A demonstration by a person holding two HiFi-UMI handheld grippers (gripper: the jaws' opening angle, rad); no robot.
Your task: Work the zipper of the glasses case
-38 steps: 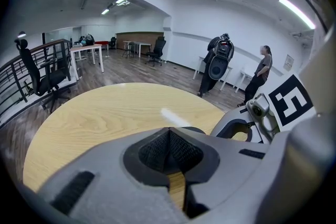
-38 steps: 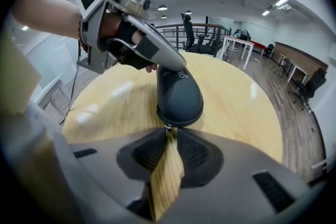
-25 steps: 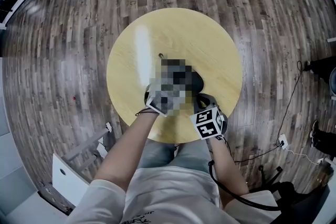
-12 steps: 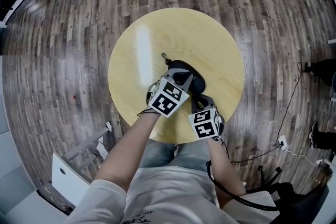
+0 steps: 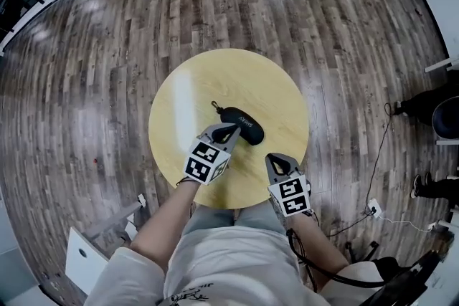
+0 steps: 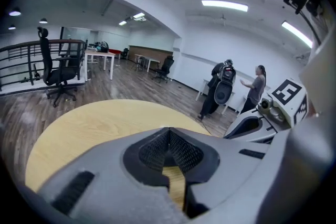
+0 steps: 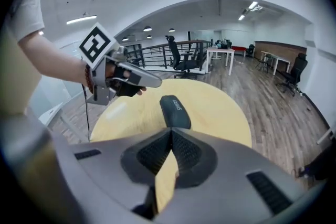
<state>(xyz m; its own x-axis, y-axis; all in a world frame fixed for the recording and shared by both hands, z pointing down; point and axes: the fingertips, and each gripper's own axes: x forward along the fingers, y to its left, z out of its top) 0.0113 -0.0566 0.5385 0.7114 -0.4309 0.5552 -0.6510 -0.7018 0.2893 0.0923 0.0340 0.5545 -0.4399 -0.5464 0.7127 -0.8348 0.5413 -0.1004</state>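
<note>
The glasses case (image 5: 242,125) is seen lying flat near the middle of the round table (image 5: 272,82), its pull tab (image 5: 214,106) at the far left end. For a clean run, 1 end should be pinned while the tab is pinched and drawn along the seam. Both tools are closed tight and empty. The left gripper (image 5: 225,130) is held just beside the case's near side, and the right gripper (image 5: 275,161) is held apart, nearer the table's edge.

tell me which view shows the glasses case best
Head view: the case lies whole on the table, pull tab and all, nothing covering it. The right gripper view shows it end-on, foreshortened. The left gripper view misses it.
</note>
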